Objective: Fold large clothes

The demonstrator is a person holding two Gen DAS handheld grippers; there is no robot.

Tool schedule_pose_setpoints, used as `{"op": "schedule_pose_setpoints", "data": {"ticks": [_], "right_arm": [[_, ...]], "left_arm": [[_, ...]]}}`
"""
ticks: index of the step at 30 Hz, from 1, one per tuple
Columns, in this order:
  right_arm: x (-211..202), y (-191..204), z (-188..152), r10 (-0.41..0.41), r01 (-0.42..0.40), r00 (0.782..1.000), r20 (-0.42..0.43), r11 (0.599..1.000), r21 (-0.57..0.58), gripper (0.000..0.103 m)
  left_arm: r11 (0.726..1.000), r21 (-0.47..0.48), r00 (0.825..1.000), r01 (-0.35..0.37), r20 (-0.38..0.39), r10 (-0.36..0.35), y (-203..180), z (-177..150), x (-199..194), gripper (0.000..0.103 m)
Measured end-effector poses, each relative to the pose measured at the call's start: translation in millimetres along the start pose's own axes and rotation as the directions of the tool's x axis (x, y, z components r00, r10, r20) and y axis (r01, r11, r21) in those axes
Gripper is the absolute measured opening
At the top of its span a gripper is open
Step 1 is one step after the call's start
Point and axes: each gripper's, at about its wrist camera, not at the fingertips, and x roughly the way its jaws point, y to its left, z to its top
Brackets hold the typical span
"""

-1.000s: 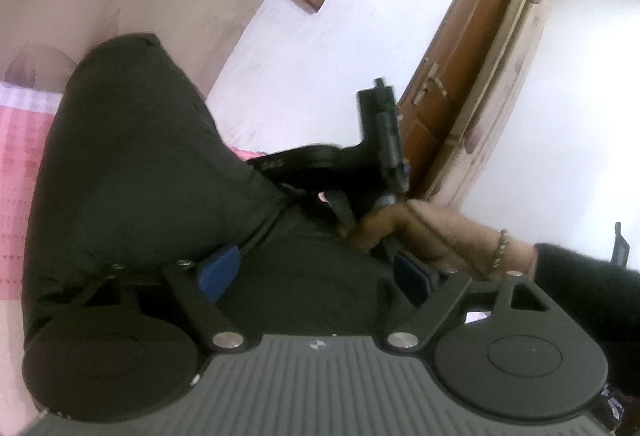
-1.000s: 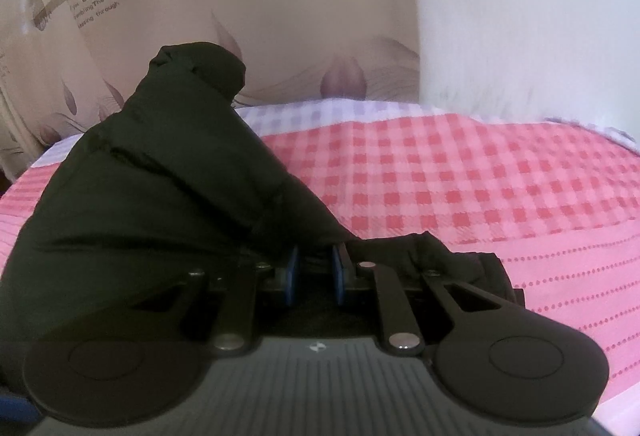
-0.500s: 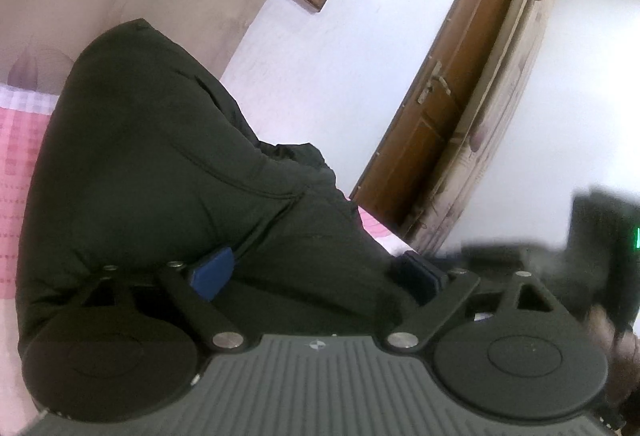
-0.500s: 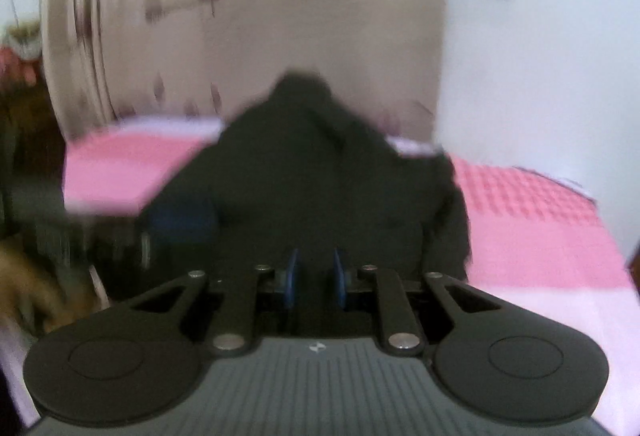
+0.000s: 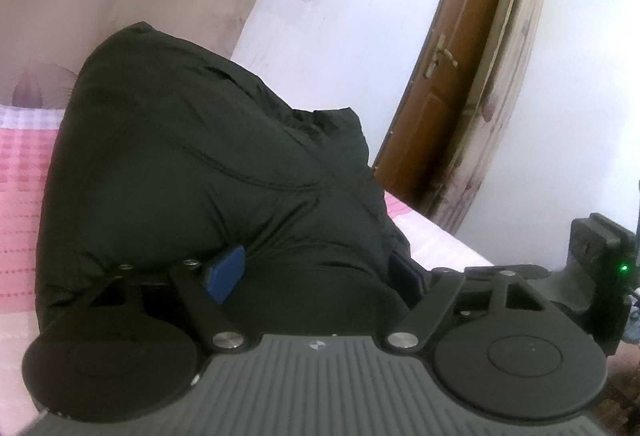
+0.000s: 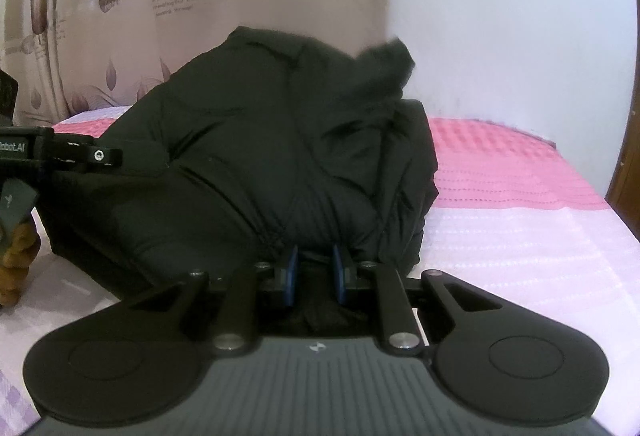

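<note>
Between the narrow-set jaws of the right gripper [image 6: 314,276], a pinch of the black puffy jacket [image 6: 256,139] is clamped, its 2 blue pads [image 6: 289,272] pressing dark fabric from both sides. Ahead of those jaws the jacket rises in a bulky heap on the pink checked bedspread [image 6: 500,171]. The left gripper [image 5: 316,272] has its jaws set wide and closing, a thick bulge of the same jacket between them; whether the pads already press on it cannot be told. Beyond the heap hangs a beige curtain [image 6: 120,15] printed with flowers.
</note>
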Motion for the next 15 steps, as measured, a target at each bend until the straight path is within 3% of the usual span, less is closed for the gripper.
{"op": "schedule_pose_setpoints", "data": {"ticks": [15], "right_arm": [[18,21,10,-0.005,0.005,1.0,0.018,1.0,0.01,0.016]], "left_arm": [[0.994,0.078,0.995,-0.081,-0.054,0.085,-14,3,5,0.079]]}}
